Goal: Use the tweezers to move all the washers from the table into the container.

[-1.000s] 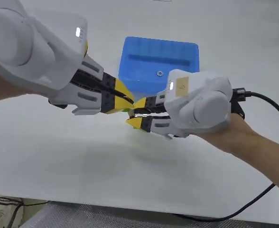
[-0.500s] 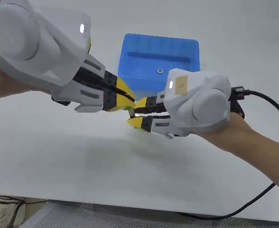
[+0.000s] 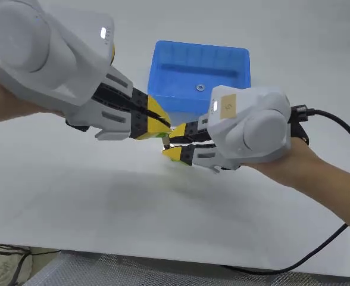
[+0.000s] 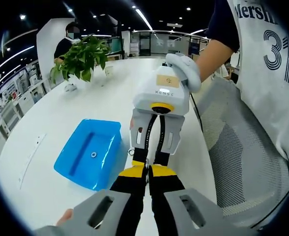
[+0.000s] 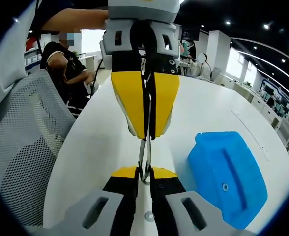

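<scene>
Head view — the left gripper [image 3: 162, 126] and the right gripper [image 3: 171, 149] meet tip to tip above the white surface [image 3: 103, 196], just in front of the blue container [image 3: 234, 59]. A black cable [image 3: 336, 128] trails from the right gripper past the person's forearm.

Right gripper view makes the meeting clearer: the tweezers [image 5: 144, 152] run as a thin silver line from the other gripper's yellow fingers down into this gripper's own. The left gripper's fingers are pressed together on one end of the tweezers. The right gripper's fingers are drawn in close on the other end, so both hold the tool above the surface. A mesh chair [image 5: 26, 162] stands off to one side.

One washer [image 3: 200, 88] lies on the floor of the container, near its middle. A second washer [image 5: 148, 215] lies on the bare surface — seen low in the right gripper view, between that gripper's dark finger bases and well short of the container.

Left gripper view faces the right gripper head-on, with the container beside it and a leafy plant [image 4: 80, 56] farther back on the surface.
</scene>
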Motion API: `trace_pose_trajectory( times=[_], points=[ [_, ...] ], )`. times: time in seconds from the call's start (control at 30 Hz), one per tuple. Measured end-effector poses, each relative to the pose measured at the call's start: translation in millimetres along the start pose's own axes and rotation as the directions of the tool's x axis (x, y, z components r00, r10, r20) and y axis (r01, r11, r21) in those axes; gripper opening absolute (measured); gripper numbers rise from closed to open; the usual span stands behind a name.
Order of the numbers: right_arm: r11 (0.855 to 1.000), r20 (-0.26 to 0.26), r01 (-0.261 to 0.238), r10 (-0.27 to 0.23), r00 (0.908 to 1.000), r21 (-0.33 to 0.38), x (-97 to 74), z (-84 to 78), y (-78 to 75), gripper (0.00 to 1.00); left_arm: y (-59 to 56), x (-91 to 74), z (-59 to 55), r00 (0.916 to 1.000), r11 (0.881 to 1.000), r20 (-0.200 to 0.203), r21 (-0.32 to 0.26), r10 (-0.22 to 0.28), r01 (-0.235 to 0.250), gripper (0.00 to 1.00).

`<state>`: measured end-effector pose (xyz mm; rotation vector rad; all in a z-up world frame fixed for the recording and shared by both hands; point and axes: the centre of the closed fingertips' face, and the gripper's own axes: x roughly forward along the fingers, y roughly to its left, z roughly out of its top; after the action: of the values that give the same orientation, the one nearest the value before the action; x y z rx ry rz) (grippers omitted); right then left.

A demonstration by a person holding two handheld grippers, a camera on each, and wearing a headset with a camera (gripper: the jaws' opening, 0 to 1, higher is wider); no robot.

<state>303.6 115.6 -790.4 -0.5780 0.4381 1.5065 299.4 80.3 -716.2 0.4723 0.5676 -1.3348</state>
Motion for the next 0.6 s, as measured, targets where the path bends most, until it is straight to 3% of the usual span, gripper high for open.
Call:
trace_pose_trajectory(
  times=[0.23,0.47,0.6],
  points=[
    [1.000,-0.007,0.002,-0.002,1.0000,0.002,-0.3,-0.3,-0.6,0.09,2.8,-2.2,-4.7,0.9999,1.000,-0.009,0.001,-0.006,0.006,0.06],
    [1.000,0.012,0.005,-0.005,0.9999,0.010,-6.7,8.7,-1.1,0.09,4.3,-9.4,3.8,0.9998,1.000,0.000,-0.018,-0.018,0.018,0.06],
    [1.000,0.021,0.025,-0.025,0.9995,-0.001,-13.0,14.8,-6.6,0.09,6.4,-15.2,10.2,0.9999,1.000,0.003,-0.001,-0.012,0.012,0.06]
  ],
)
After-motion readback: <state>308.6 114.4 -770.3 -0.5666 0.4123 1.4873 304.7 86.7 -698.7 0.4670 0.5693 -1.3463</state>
